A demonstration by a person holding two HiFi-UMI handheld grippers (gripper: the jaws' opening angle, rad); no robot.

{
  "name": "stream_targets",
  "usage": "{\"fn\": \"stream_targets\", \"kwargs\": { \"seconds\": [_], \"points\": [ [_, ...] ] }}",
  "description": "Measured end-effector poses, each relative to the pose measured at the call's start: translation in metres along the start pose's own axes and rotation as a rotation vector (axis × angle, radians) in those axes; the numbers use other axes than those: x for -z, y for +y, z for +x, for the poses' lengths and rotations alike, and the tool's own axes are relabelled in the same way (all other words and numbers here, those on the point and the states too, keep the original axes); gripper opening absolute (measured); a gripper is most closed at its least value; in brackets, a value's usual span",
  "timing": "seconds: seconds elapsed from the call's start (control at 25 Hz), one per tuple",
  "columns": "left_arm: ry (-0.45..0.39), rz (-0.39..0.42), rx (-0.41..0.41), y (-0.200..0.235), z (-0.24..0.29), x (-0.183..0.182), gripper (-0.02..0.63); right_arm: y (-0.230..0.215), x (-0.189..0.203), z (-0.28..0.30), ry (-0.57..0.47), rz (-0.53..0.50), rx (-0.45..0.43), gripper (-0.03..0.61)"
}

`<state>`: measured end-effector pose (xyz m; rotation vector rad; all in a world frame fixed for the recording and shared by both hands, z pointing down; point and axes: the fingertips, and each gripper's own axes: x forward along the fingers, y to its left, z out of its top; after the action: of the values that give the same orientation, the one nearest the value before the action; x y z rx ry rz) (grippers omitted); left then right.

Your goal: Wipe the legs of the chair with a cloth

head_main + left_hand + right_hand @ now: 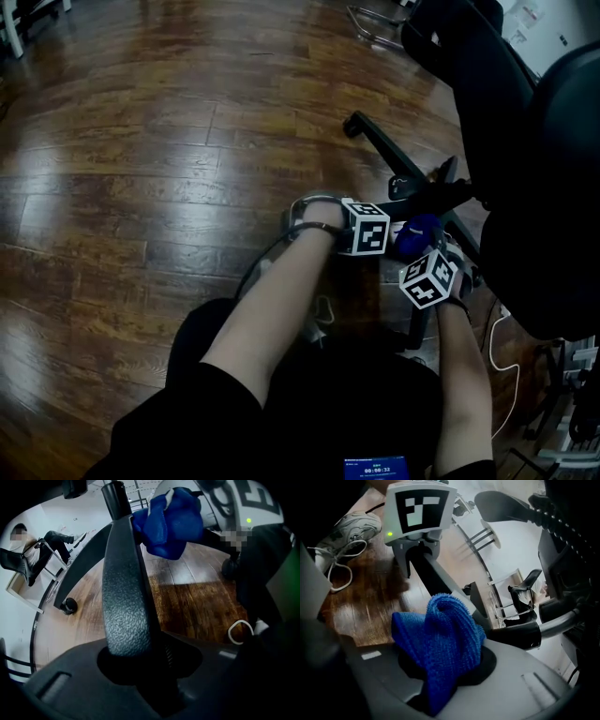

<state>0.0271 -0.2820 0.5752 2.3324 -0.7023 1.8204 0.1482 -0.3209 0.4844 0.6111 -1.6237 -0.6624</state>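
**Head view.** Left gripper (367, 229): set low on a black chair leg (394, 155). Ahead of it the leg runs out to a castor (352, 125). Right gripper (431, 279): just beside the left one, with a blue cloth (418, 232) bunched at its tip, near the hub. The wooden floor (141, 141) lies open on the left gripper's outer side. The chair seat (553, 187) crowds over the right gripper.

**Left gripper view.** Jaws closed part-way round the leg's pebbled spoke, gripping it. The cloth sits further along the leg, ahead of the jaws.

**Right gripper view.** Jaws clamped on the cloth's bunched middle. The left gripper is straight ahead beyond the wad, with a shoe (351, 527) off to its side.

**Handling (judged).**
- Cloth: light, limp and grippy. It is best held by its middle, so the loose folds wrap the leg.
- Leg: stiff. The chair is likely to roll, so the steadying hold helps.

**Room (judged).** Strokes outward toward the castor look free. The hub side, under the seat, is tight.
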Motion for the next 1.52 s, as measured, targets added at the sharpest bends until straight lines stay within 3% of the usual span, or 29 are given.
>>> {"fn": "stream_targets", "kwargs": {
  "seconds": [0.16,0.28,0.36,0.48,0.64,0.88,1.0,1.12,1.2,1.28,1.4,1.52],
  "points": [
    [0.001,0.003,-0.006,0.001,0.000,0.003,0.124,0.015,0.002,-0.007,0.018,-0.026,-0.014,0.089],
    [-0.006,-0.002,-0.004,-0.001,0.001,0.004,0.124,0.071,0.021,-0.033,0.113,-0.163,-0.124,0.089],
    [-0.007,0.005,-0.007,0.000,0.001,0.006,0.124,0.106,0.033,-0.055,0.107,-0.233,-0.175,0.089],
    [0.009,0.013,-0.013,0.002,0.000,0.010,0.124,0.123,0.042,-0.071,0.031,-0.212,-0.167,0.089],
    [0.018,-0.019,0.041,-0.026,0.000,-0.001,0.137,0.116,0.066,-0.063,0.077,-0.176,-0.166,0.086],
    [-0.036,-0.185,0.207,-0.099,-0.009,-0.045,0.217,0.091,0.129,-0.043,0.140,-0.026,-0.150,0.086],
    [-0.098,-0.262,0.243,-0.120,-0.012,-0.069,0.263,0.075,0.145,-0.035,0.139,0.143,-0.133,0.086],
    [-0.170,-0.281,0.337,-0.139,-0.012,-0.087,0.303,0.061,0.141,-0.039,0.076,0.320,-0.118,0.086],
    [-0.164,-0.242,0.411,-0.151,-0.017,-0.087,0.341,0.058,0.134,-0.044,0.038,0.360,-0.108,0.087],
    [-0.167,-0.143,0.460,-0.155,-0.022,-0.083,0.401,0.056,0.122,-0.049,-0.003,0.378,-0.101,0.087],
    [-0.248,-0.004,0.462,-0.153,-0.032,-0.082,0.482,0.053,0.090,-0.063,-0.097,0.387,-0.096,0.087],
    [-0.337,0.101,0.415,-0.149,-0.047,-0.089,0.508,0.059,0.043,-0.089,-0.255,0.386,-0.117,0.087]
  ]
}}
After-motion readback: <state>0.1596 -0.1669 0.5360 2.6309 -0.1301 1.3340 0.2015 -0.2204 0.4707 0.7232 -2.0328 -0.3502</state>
